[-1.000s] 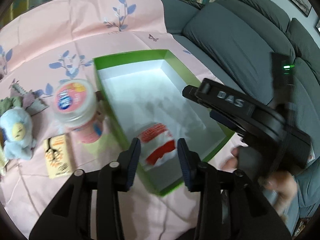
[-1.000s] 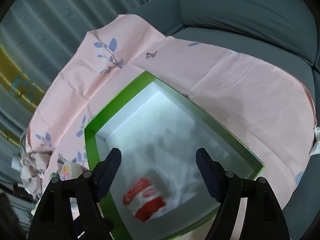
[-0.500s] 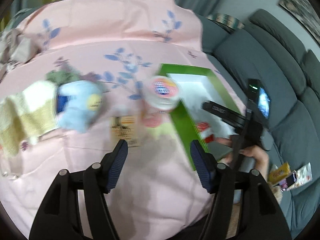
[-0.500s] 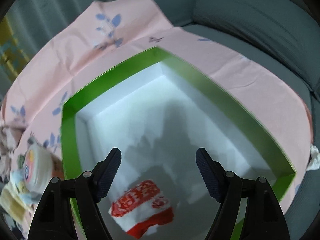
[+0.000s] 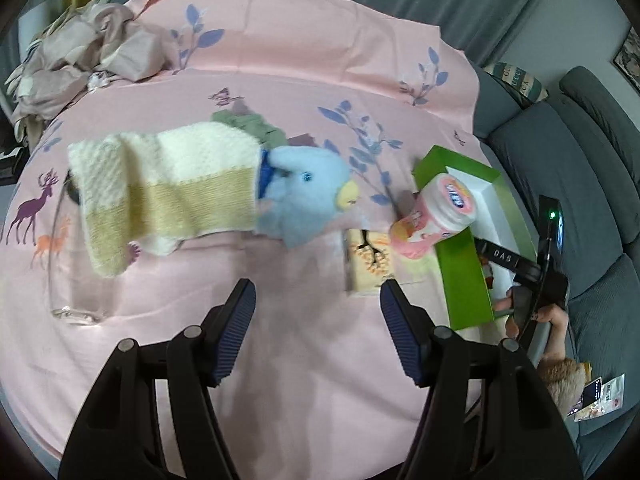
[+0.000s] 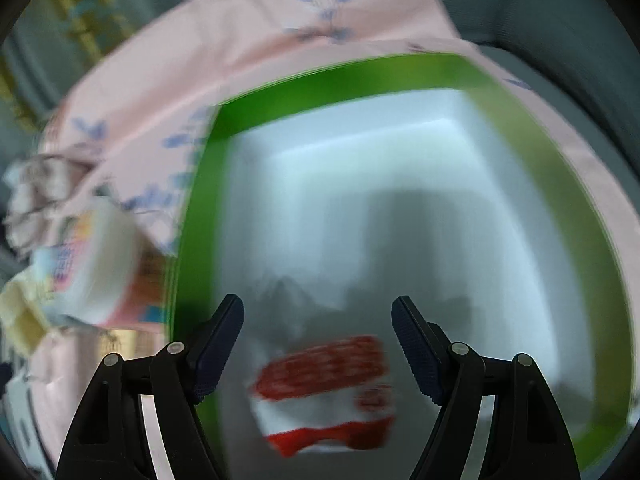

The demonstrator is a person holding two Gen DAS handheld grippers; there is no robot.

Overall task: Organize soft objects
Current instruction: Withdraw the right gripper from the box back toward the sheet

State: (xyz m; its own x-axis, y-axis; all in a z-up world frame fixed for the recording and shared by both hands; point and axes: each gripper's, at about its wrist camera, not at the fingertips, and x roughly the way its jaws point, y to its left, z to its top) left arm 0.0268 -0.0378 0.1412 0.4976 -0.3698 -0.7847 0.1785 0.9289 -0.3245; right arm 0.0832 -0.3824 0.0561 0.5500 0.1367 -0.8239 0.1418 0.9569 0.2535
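Red/white soft pack [image 6: 326, 390]: lies on white floor inside green box [image 6: 192, 240], near the box's closest wall; blurred in right-wrist view, print unreadable. In left-wrist view only a red sliver of it shows behind the box's green wall.

Right gripper [image 6: 318, 322]: held above box interior, jaws wide apart, nothing btwn pads; the pack sits below and btwn them in frame, not touched.

Blue plush toy [image 5: 308, 196]: lies on pink printed cloth [image 5: 304, 352], outside box. Head end touches cream/yellow knit piece [image 5: 168, 188], which lies on its left. Green fabric item [image 5: 252, 128] partly tucked behind both.

Left gripper [image 5: 316, 308]: over bare cloth, jaws apart, empty; plush and knit piece lie ahead of it, clear of the pads.

Pink tub w/ white lid [image 5: 436, 216]: tilted, leaning at box's outer wall. Flat printed packet [image 5: 368, 264] just beside it, on cloth.

Bunched beige fabric [image 5: 80, 52] at far left cloth edge. Grey sofa [image 5: 576, 184] right of box. Person's hand [image 5: 554, 318] grips the other tool there.
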